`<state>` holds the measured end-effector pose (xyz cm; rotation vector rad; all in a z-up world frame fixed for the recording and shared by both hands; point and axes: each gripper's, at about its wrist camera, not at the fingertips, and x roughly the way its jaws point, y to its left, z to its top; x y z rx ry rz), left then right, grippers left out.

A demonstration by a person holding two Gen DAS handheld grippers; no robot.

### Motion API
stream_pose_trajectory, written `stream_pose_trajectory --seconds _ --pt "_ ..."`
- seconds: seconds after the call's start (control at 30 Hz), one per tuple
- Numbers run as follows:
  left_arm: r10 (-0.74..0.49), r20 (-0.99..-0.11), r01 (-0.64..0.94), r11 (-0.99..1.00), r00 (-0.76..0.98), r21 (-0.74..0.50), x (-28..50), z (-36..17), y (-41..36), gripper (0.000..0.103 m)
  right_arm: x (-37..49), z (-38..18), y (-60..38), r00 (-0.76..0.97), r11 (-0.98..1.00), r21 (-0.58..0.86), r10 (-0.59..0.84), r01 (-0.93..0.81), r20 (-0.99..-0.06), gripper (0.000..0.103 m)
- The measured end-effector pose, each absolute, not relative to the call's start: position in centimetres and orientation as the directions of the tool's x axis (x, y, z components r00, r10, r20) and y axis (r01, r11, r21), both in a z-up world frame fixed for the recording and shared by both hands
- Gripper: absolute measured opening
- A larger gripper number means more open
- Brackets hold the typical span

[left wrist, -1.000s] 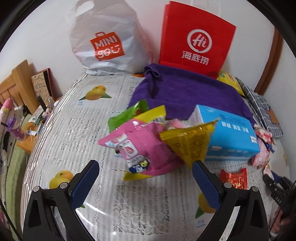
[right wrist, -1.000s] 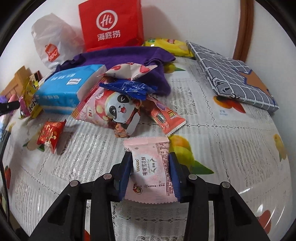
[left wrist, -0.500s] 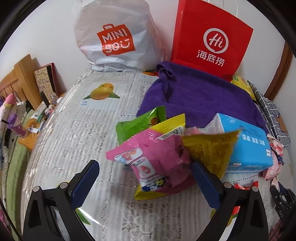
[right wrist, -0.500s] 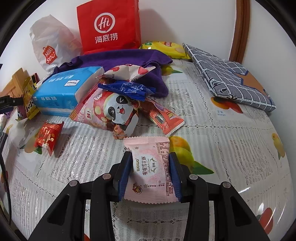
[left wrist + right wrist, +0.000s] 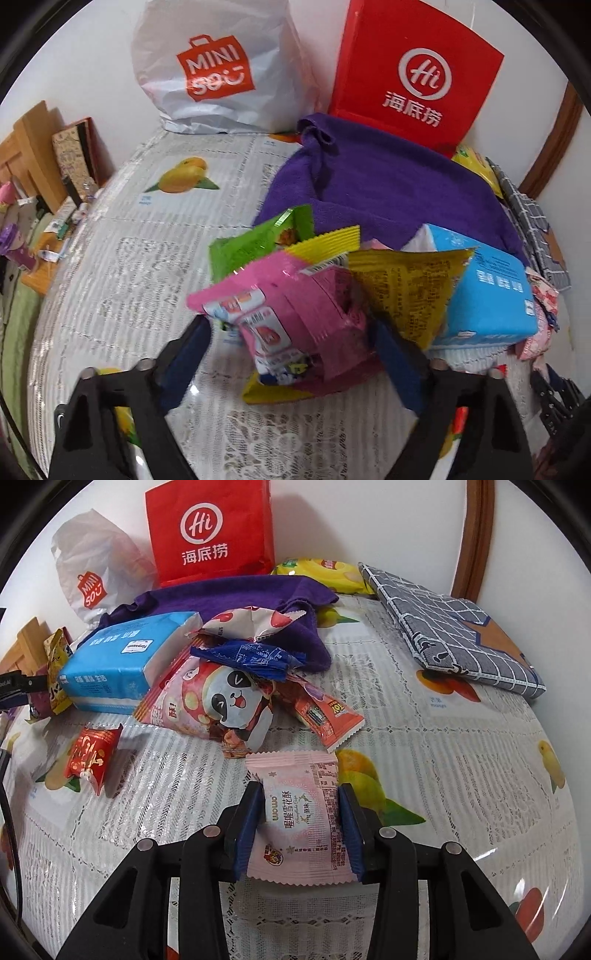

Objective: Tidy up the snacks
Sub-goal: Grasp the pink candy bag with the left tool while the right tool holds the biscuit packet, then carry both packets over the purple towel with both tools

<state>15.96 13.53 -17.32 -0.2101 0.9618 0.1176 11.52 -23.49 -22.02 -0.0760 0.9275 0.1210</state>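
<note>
Right wrist view: my right gripper [image 5: 301, 814] clamps one pale pink packet [image 5: 301, 812] above the surface [image 5: 461, 775], while only the left wrist view shows my left gripper [image 5: 290, 343] spread wide around one magenta packet [image 5: 295, 314].

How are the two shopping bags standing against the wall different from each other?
The red Haidilao bag is stiff, flat-sided and upright; the white Miniso bag is soft, crinkled and bulging. The red bag carries a white logo, while the white bag carries an orange-red one. Both stand at the back against the wall, behind the purple towel.
</note>
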Motion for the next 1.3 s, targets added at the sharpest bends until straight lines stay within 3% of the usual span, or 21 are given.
stream_pose_trajectory --seconds 0.03,0.2,0.67,1.3 --pt "-0.020 -0.826 -0.178 0.973 0.564 -0.144 16.0 -17.3 13.4 0.067 11.4 -22.0 -23.4 0.594 0.990 -0.017 0.068 -0.137 -0.801 0.041" --pt "-0.024 -0.822 -0.151 0.979 0.569 -0.133 15.4 -16.8 12.7 0.050 10.9 -21.8 -23.2 0.592 0.991 -0.021 0.064 -0.135 -0.803 0.040" --pt "-0.052 -0.797 -0.133 0.978 0.602 -0.163 10.0 -14.5 12.7 0.049 8.6 -19.9 -22.5 0.624 0.991 0.027 0.103 -0.130 -0.774 0.039" --pt "-0.159 -0.720 0.022 0.980 0.675 -0.196 5.7 -7.7 7.3 0.049 7.3 -11.6 -21.4 0.705 0.993 0.065 0.118 -0.102 -0.700 0.039"
